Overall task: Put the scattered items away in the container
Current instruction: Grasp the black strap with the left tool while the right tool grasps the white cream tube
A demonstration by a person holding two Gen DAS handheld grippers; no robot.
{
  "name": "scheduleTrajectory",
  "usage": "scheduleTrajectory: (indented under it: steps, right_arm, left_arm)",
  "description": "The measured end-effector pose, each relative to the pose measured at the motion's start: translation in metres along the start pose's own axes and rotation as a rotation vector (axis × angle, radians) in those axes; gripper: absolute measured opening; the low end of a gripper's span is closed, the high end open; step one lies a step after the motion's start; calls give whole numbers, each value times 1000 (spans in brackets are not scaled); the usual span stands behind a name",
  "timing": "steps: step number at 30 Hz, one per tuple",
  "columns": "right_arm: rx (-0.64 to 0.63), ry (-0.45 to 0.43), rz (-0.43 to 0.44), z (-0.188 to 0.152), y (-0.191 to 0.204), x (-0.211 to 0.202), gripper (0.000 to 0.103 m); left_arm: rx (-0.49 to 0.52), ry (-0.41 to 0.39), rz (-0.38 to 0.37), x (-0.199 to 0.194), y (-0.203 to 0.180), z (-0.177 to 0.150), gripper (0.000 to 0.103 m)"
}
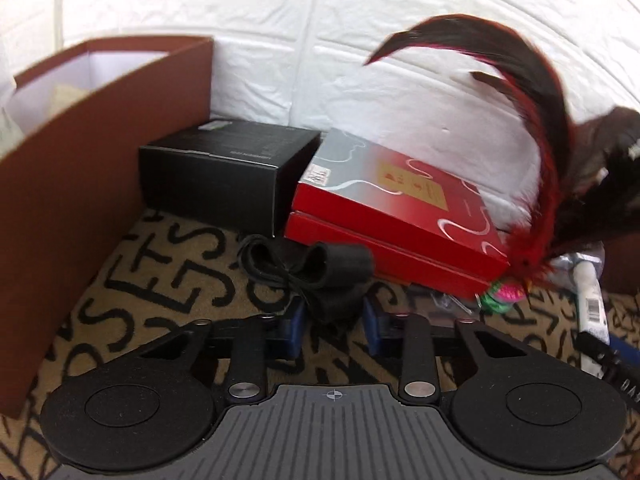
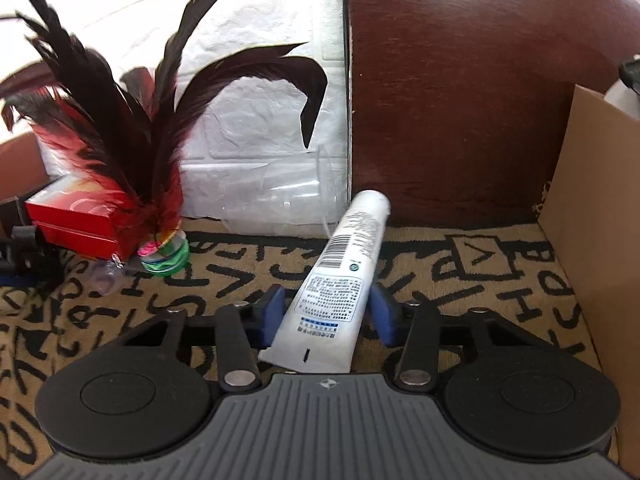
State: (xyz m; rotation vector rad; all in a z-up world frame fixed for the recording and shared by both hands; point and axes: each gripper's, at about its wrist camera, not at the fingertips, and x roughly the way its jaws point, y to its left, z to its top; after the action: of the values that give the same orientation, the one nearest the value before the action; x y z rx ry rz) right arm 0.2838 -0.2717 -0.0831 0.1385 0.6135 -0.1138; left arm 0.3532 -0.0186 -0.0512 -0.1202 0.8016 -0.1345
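On my left gripper (image 1: 332,322) the blue pads flank a folded black cloth pouch (image 1: 320,280) with a thin cord; the jaws are narrow around its near end, but I cannot tell whether the pads actually press it. The pouch lies on the letter-patterned mat (image 1: 160,292), its long axis running from the jaws up and away toward the black box (image 1: 228,176).

My right gripper (image 2: 326,314) has a white tube (image 2: 340,280) between its pads; the left pad touches the tube's side, while a sliver of gap shows at the right pad, so a firm hold is not clear. The tube's crimped flat end points back at me, its cap end (image 2: 370,200) points away and slightly right toward the dark wooden panel (image 2: 460,100).

The brown container (image 1: 100,160) stands open at the mat's left edge, just beside the black box. A red gift box (image 1: 400,216) sits against the white wall (image 1: 280,40), touching the black box. A feather shuttlecock (image 2: 160,248) stands upright just beside the red box's right end, feathers curling high. Crumpled clear plastic (image 2: 280,200) lies behind the tube, and a cardboard box (image 2: 592,220) borders the mat's right edge.
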Motion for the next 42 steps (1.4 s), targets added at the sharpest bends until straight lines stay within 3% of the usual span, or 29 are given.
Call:
scheduleTrajectory:
  steps: [2,4,15,20,22,23,26,29,31,32,33,34,37,39,41,42]
  right_arm:
    - [17,-5,20,-3,-1,-9,38]
    - [20,-24,37,-8,1,-22,23]
    - [-5,78,252,-40,19,-88,18]
    - [-48,147,325,-57,31,-113,21]
    - [-67,154,317,-58,37,-114,22]
    - [-73,155,305,-58,41,-113,23]
    - [-90,153,284,-56,50,-113,30]
    - [-106,150,272,-57,53,-110,37]
    - [-107,156,264,-58,54,-106,39]
    - [-103,157,264,-58,54,-104,39]
    - [-101,155,264,-58,55,-102,39]
    - [-102,152,261,-57,56,-101,39]
    - [-115,155,257,-54,60,-99,39]
    - [-127,158,269,-53,63,-99,38]
    - [-124,162,271,-52,65,-97,40]
    - [-118,162,267,-51,67,-96,40]
  left_arm:
    - [4,-9,6,-8,2,-4,21]
    - [5,-16,10,-17,5,-9,20]
    - [109,2,-65,-100,26,-63,21]
    - [131,18,-84,-124,29,-85,25]
    - [101,12,-64,-121,29,-86,32]
    - [75,7,-64,-121,30,-86,46]
    - [41,-16,-52,-119,29,-82,55]
    - [76,-48,-12,-116,23,-79,69]
    - [96,-45,4,-111,19,-77,69]
    - [104,-34,1,-107,18,-76,61]
    - [107,-22,0,-104,18,-76,39]
    - [108,-12,0,-102,19,-76,33]
    - [108,-10,-2,-102,21,-78,33]
    - [105,-3,-4,-99,23,-78,50]
    - [105,9,0,-95,23,-79,50]
    - [105,23,-3,-92,23,-80,32]
